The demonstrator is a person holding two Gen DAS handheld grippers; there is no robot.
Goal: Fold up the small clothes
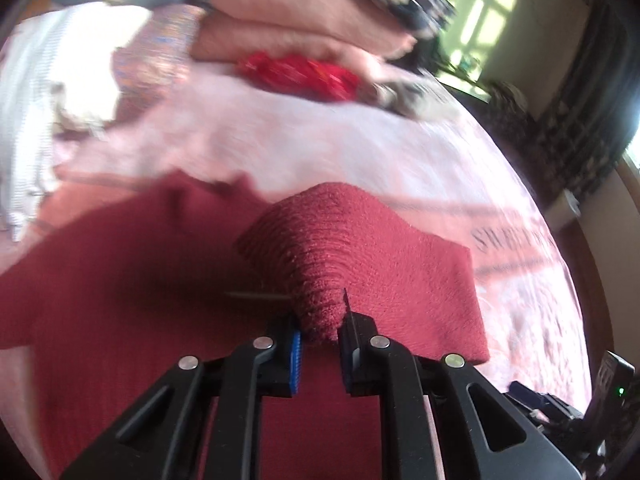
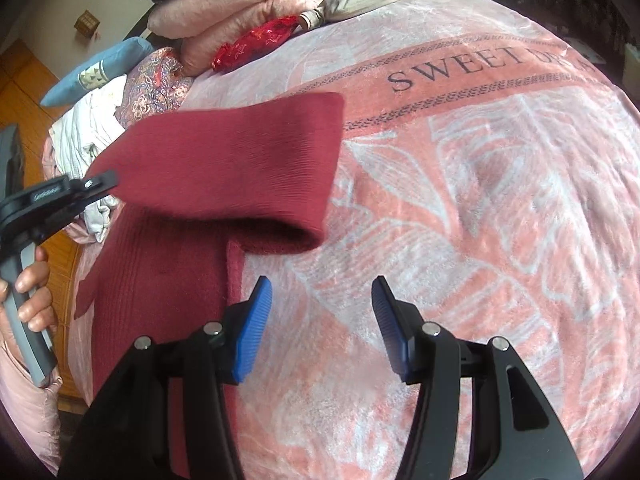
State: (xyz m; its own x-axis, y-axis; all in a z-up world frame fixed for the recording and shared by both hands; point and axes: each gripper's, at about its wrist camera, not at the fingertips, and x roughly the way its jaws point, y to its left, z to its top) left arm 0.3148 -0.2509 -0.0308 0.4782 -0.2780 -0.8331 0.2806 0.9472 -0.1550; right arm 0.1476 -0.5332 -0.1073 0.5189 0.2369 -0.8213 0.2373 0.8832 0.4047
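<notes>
Left wrist view: left hand-held gripper [image 1: 320, 336] clamped on red garment [image 1: 360, 248] fold; right hand-held gripper [image 2: 322, 312] apart, empty.

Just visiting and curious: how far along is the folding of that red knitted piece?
Barely begun. The left gripper is clamped on the dark red garment, one part lifted off the pink blanket and not yet laid over the rest. The right gripper hangs open, holding nothing. No finished fold shows.
</notes>
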